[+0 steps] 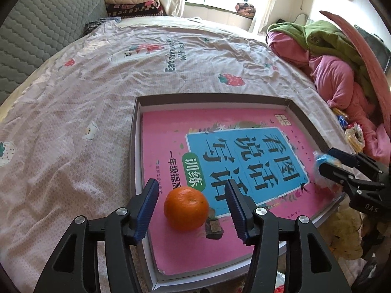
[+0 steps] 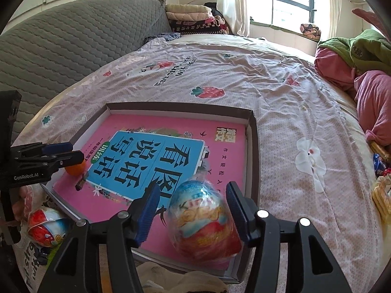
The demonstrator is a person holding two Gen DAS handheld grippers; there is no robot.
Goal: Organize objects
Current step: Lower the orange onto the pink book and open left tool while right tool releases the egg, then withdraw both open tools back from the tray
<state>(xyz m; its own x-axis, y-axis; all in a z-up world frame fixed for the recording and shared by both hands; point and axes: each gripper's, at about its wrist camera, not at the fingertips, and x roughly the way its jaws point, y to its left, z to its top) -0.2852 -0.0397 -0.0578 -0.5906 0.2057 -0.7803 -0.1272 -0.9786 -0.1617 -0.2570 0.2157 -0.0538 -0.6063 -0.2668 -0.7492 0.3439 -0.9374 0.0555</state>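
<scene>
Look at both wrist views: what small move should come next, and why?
Probably lift both grippers straight up and clear. The left gripper stands open around the orange, the right gripper open around the wrapped egg; both rest on the pink book.

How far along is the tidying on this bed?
Done: a pink book lies in the shallow box, with an orange and a wrapped toy egg on it. In hand: nothing; the left gripper and right gripper straddle them, open. Left: another egg outside the box.
</scene>
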